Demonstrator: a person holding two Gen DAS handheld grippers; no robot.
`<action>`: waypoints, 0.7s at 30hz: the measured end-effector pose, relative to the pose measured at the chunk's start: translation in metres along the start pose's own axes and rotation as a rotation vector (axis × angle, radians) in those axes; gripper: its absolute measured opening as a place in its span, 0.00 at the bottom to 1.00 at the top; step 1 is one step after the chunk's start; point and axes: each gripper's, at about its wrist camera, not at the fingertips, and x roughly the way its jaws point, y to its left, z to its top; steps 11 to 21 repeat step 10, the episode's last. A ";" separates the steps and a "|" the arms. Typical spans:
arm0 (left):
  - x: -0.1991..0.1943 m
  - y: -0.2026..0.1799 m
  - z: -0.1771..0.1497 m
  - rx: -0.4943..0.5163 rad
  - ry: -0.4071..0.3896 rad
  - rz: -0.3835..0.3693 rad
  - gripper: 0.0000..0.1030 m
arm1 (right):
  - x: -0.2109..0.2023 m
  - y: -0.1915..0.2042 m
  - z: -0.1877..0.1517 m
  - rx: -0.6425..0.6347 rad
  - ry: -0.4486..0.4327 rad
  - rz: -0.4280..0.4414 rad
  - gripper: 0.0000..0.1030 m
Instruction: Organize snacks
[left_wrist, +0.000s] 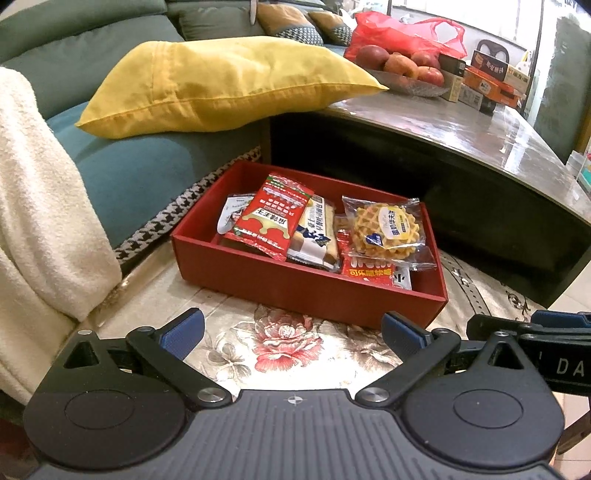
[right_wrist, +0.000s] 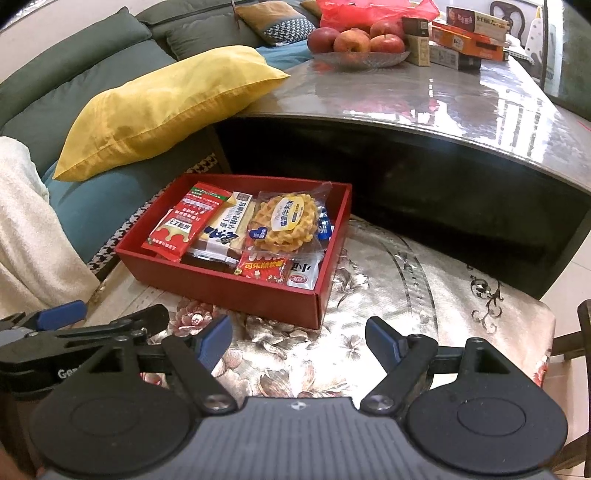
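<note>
Left wrist: snack box (left_wrist: 295, 291) beyond tool (left_wrist: 291, 334).

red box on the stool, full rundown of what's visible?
The red box is a shallow, open-topped rectangular tray with low straight walls, matte, apparently cardboard. It sits flat on the floral cushioned seat, turned at an angle to both cameras, beside the sofa and in front of the dark low table. It is filled with wrapped snacks: a waffle in clear film on top, a red sachet leaning on the left, a white-and-blue bar packet between them. Neither gripper touches it.
</note>
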 end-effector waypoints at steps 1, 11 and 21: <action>0.000 0.000 0.000 0.002 -0.003 0.004 1.00 | 0.000 0.000 0.000 0.001 0.000 -0.002 0.73; -0.005 -0.001 0.000 0.012 -0.022 0.018 1.00 | -0.001 -0.001 -0.002 0.000 0.004 -0.002 0.73; -0.005 -0.001 0.000 0.012 -0.022 0.018 1.00 | -0.001 -0.001 -0.002 0.000 0.004 -0.002 0.73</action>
